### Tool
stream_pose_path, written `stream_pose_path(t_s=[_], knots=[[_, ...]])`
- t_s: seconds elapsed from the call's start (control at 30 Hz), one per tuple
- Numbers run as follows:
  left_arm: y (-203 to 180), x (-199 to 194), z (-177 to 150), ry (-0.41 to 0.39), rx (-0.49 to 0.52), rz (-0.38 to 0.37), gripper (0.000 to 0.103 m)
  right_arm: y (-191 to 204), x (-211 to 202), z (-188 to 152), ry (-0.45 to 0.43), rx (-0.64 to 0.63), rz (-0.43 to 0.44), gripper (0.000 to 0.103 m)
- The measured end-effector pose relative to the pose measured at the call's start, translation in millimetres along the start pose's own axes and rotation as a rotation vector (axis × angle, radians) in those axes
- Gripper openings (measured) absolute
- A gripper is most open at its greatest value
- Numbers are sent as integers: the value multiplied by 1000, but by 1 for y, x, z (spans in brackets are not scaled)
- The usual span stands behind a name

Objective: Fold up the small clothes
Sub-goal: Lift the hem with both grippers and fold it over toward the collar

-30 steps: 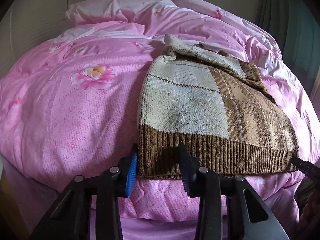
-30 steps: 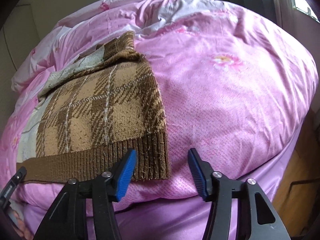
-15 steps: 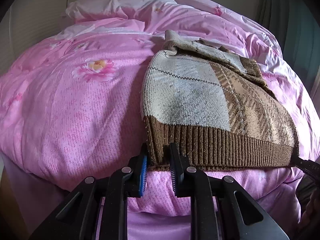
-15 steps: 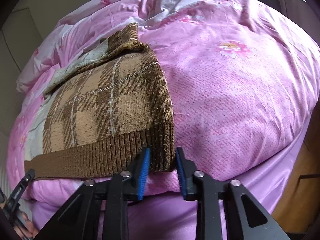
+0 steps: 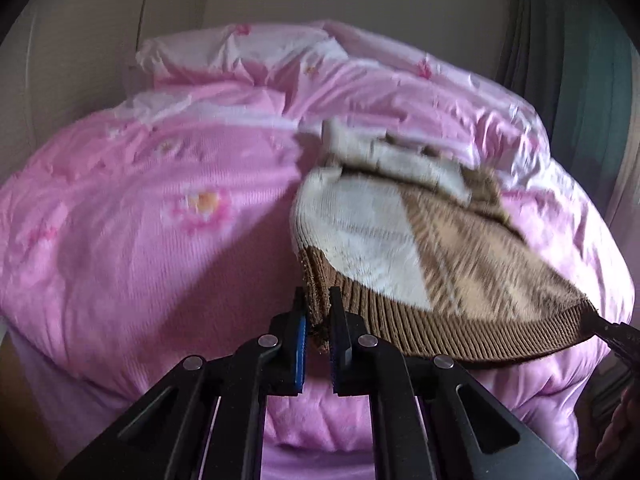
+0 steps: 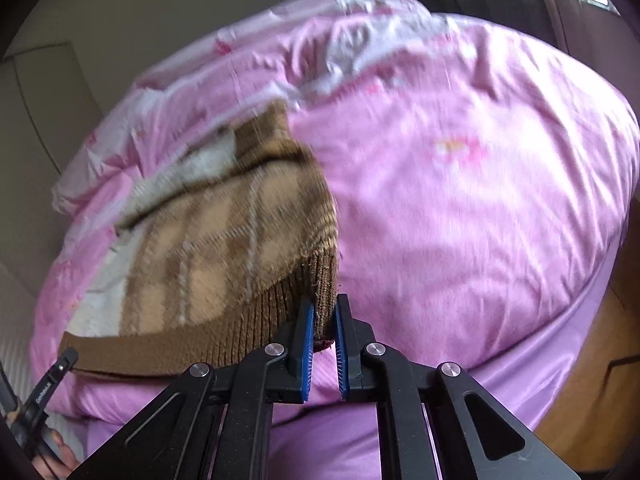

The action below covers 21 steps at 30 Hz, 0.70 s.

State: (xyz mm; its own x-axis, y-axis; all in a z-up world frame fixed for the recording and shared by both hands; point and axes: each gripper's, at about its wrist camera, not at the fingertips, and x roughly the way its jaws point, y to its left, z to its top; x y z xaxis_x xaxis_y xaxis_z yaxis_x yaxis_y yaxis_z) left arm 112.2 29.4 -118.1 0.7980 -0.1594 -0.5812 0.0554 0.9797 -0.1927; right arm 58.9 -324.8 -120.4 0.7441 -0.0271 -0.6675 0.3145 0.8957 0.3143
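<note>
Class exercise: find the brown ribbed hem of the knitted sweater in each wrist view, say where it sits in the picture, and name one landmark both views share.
Left wrist view: the ribbed hem runs from lower centre to the right edge, its left corner pinched in the left gripper.
Right wrist view: the hem runs from lower left to centre, its right corner pinched in the right gripper.
Shared landmark: the pink flower print on the quilt.

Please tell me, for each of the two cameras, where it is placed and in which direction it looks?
Left wrist view: sits on the left gripper, looks along its fingers over the pink duvet; the gripper is shut on the sweater hem's left corner.
Right wrist view: sits on the right gripper, looking the same way; it is shut on the hem's right corner; some fingers show low left.
Shared: sweater, duvet, and each view shows the other gripper's tip.
</note>
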Motion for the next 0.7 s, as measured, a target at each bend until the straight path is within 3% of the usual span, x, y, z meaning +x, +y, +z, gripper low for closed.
stream_pose_path(t_s=[0.3,0.47,0.7], knots=[[-13,0,81,-143,-19,-39,11,29,-29,74,-182,-28,97,10],[-22,24,130,-192,-41,-44,11,44,-13,122,-237,-31,121,10],[-35,88,195,-208,-59,-23,11,58,37,189,-270,-20,114,10]])
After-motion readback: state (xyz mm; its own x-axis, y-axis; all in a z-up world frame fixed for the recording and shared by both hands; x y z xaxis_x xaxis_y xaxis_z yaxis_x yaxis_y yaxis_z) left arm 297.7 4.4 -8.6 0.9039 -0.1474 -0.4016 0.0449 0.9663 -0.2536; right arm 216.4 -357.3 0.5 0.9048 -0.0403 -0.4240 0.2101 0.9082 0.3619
